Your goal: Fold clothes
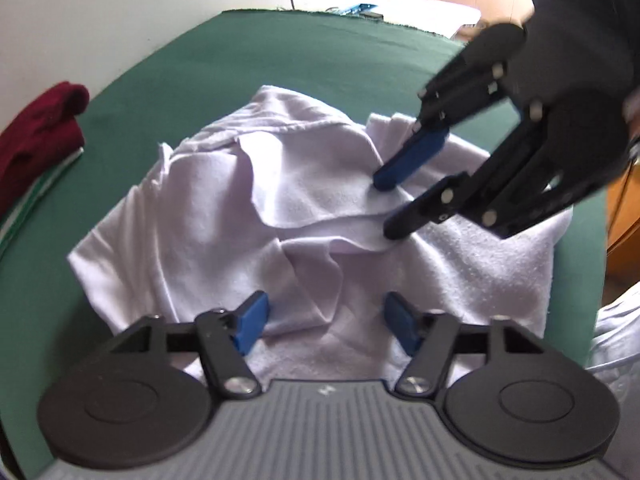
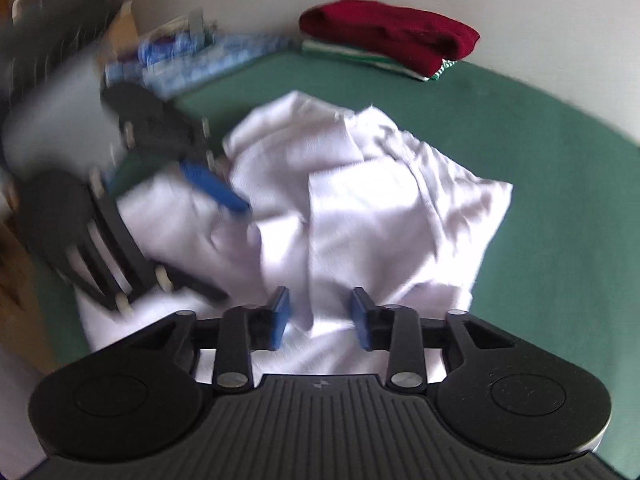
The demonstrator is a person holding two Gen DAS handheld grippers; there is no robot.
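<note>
A crumpled white garment (image 1: 224, 216) lies in a heap on the green table cover (image 1: 280, 56); it also shows in the right wrist view (image 2: 360, 208). My left gripper (image 1: 326, 320) is open just above the garment's near part, with cloth between its blue pads but not pinched. My right gripper (image 1: 386, 208) comes in from the right, open, its fingertips touching a raised fold of the garment. In the right wrist view my right gripper (image 2: 320, 320) is open over the cloth, and my left gripper (image 2: 236, 248) is blurred at the left.
A folded dark red garment (image 2: 392, 36) lies on a green-and-white striped one (image 2: 384, 62) at the table's far corner; it also shows in the left wrist view (image 1: 40, 128). Blue and white clutter (image 2: 188, 56) lies beyond the table edge. A wooden cabinet (image 1: 624, 216) stands at the right.
</note>
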